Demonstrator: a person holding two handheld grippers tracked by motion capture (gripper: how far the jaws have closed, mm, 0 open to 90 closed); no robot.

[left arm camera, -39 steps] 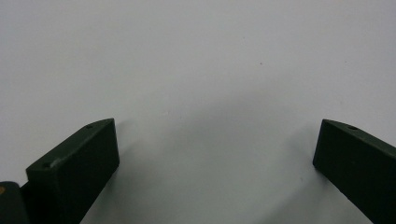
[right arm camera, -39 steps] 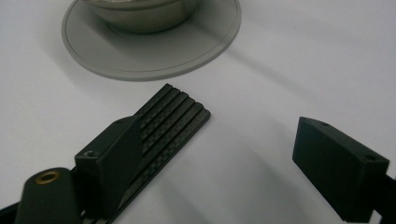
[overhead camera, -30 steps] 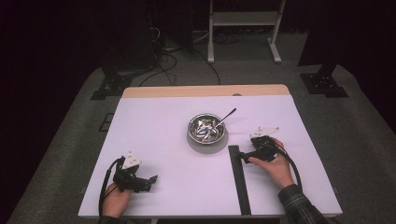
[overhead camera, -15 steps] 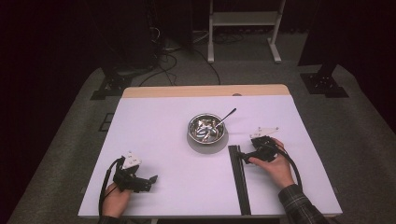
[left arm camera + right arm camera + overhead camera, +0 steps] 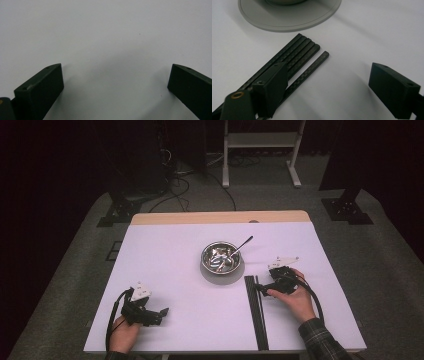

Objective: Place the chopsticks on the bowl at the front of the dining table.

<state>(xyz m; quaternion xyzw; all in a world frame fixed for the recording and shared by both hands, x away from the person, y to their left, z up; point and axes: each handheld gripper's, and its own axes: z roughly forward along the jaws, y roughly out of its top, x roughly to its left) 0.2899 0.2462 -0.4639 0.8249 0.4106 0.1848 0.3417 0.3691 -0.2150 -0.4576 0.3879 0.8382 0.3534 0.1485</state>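
Several black carbon-weave rods [image 5: 256, 312] lie side by side on the white table [image 5: 175, 270], running from near the bowl toward the front edge. A hand holds my right gripper [image 5: 262, 289] at their far ends, jaws pointing left. In the right gripper view it [image 5: 329, 72] is open, its left jaw over the rods [image 5: 304, 53] and its right jaw over bare table. My left gripper [image 5: 161, 314] rests near the front left and, open [image 5: 116, 72], has nothing but table between its jaws.
A steel bowl [image 5: 220, 258] with shiny contents and a spoon handle [image 5: 243, 243] sticking out stands at the table's middle on a grey round base [image 5: 287, 20]. Beyond the table are a wooden edge strip [image 5: 220, 216], floor cables and stand legs.
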